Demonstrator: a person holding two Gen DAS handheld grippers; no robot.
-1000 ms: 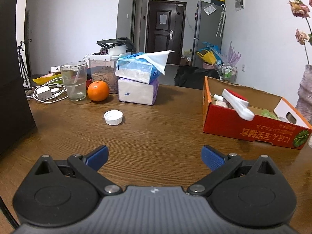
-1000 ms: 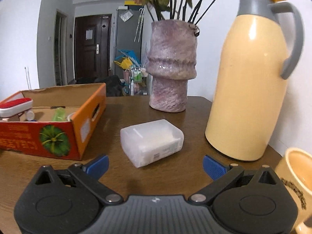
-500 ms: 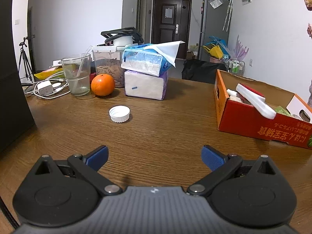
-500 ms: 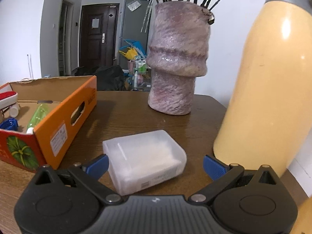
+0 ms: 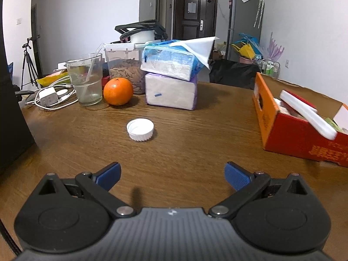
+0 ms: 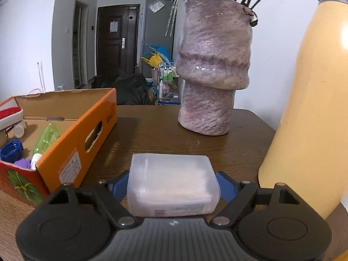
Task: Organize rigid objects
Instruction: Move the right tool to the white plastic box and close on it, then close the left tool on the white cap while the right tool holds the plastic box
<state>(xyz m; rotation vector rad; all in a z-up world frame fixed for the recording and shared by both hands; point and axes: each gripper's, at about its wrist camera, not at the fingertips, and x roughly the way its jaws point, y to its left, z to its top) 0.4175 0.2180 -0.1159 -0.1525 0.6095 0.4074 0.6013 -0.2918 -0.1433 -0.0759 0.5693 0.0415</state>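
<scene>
A translucent white plastic box (image 6: 171, 180) lies on the wooden table between the blue pads of my right gripper (image 6: 173, 188). The jaws are closing and both pads touch its short sides. The orange cardboard box (image 6: 71, 152) stands just to its left, holding a green bottle, a blue cap and a red-and-white item. In the left wrist view my left gripper (image 5: 173, 175) hangs open over bare wood with nothing between its fingers. A white bottle cap (image 5: 140, 129) lies ahead of it, slightly left. The same cardboard box (image 5: 289, 134) is at the right.
A purple stone vase (image 6: 213, 76) stands behind the plastic box and a tall yellow thermos (image 6: 311, 108) is close on the right. Far from the left gripper sit an orange (image 5: 118, 91), a glass of water (image 5: 86, 78), stacked tissue packs (image 5: 171, 91) and charger cables.
My right gripper has moved forward around the plastic box and its jaws have closed in onto its sides. My left gripper has drifted nearer the bottle cap, still open.
</scene>
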